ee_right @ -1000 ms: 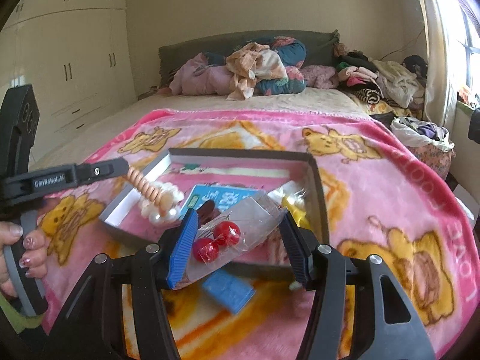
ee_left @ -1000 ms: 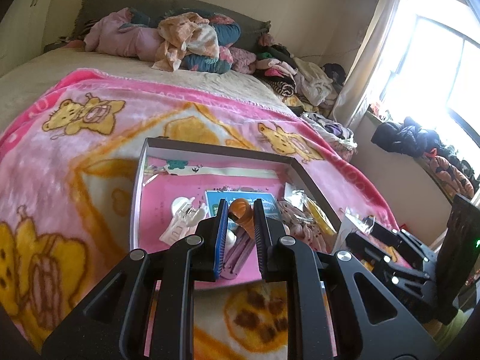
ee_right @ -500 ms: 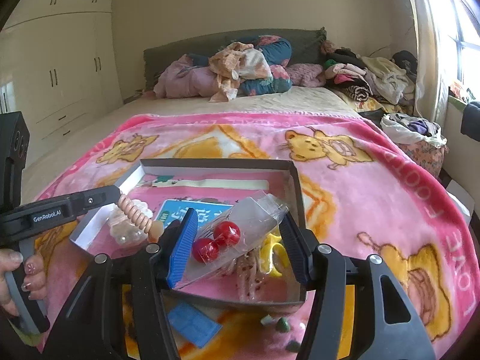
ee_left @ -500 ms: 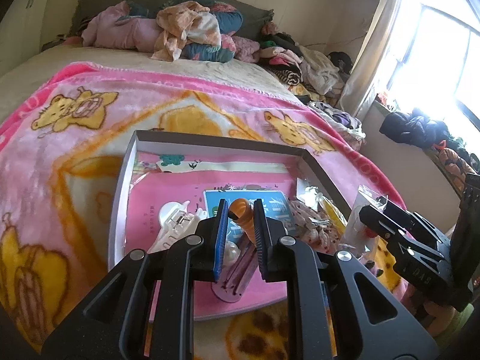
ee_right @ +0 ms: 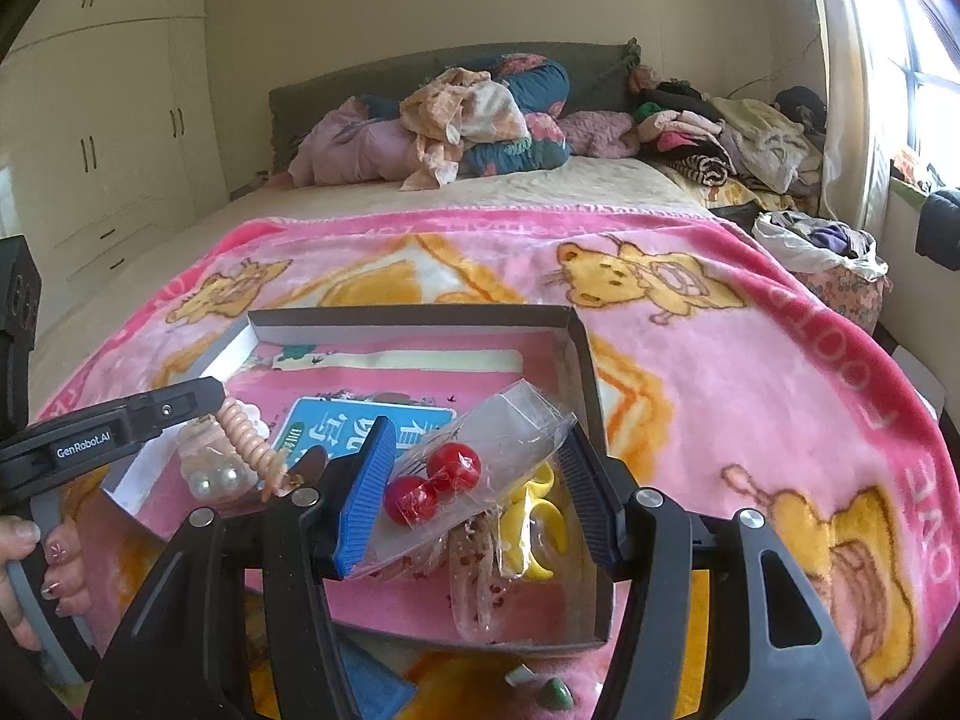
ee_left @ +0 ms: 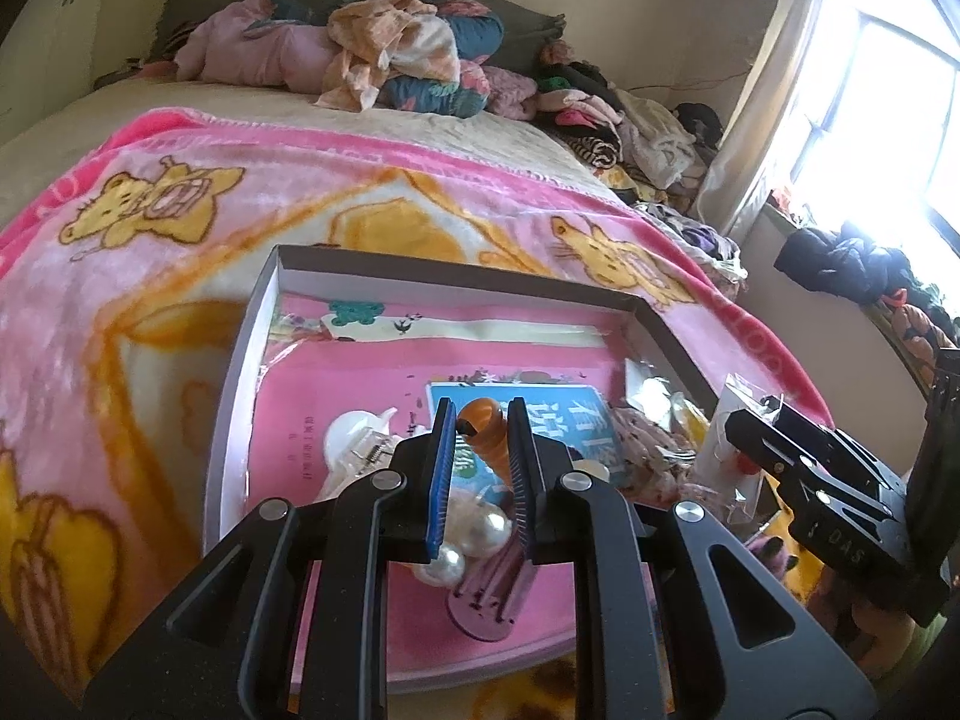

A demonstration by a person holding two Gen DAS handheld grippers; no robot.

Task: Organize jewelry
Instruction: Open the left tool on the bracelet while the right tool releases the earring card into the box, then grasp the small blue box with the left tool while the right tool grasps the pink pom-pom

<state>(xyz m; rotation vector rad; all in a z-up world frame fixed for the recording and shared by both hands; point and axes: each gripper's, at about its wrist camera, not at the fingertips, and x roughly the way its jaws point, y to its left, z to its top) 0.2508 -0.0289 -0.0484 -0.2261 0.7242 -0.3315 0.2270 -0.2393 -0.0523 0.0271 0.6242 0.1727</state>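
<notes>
Jewelry is being gathered into the shallow box on the pink blanket: hair clips, pearls and small packets are already laid inside it. A coiled peach hair tie is pinched in the nearly closed left gripper, and a clear packet of red beads is clamped in the half-open right gripper, both held over the box and judged not yet set down. A few small pieces are left on the blanket in front of the box.
</notes>
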